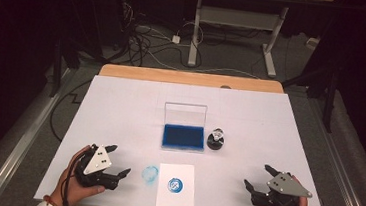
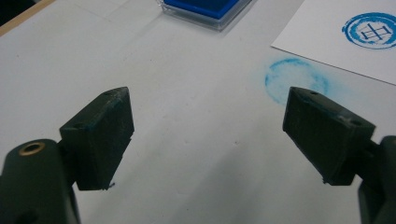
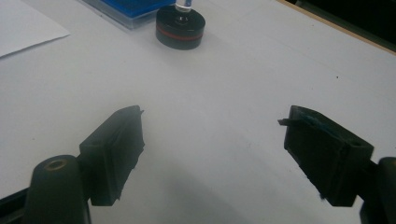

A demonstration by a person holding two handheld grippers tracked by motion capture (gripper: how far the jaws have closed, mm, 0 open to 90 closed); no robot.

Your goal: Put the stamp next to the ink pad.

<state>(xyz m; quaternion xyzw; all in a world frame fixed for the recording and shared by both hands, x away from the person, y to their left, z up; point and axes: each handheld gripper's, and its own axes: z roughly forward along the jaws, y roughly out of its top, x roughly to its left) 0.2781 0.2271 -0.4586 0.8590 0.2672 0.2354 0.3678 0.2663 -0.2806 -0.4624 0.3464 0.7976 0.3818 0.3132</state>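
Observation:
A blue ink pad (image 1: pixel 183 136) lies open at the table's middle with its clear lid standing up behind it. Just right of it stands a round black stamp (image 1: pixel 216 139) with a clear knob, also near the top of the right gripper view (image 3: pixel 180 29). A white paper sheet (image 1: pixel 176 188) at the front edge carries a blue round stamp print (image 1: pixel 175 185). My left gripper (image 1: pixel 119 160) rests open at the front left, nothing between its jaws. My right gripper (image 1: pixel 257 176) rests open at the front right, likewise holding nothing.
A faint blue ink smudge (image 1: pixel 150 174) marks the white table cover (image 1: pixel 120 112) left of the paper, close to my left gripper (image 2: pixel 205 116). Beyond the table's wooden far edge are floor cables and a desk frame (image 1: pixel 237 32).

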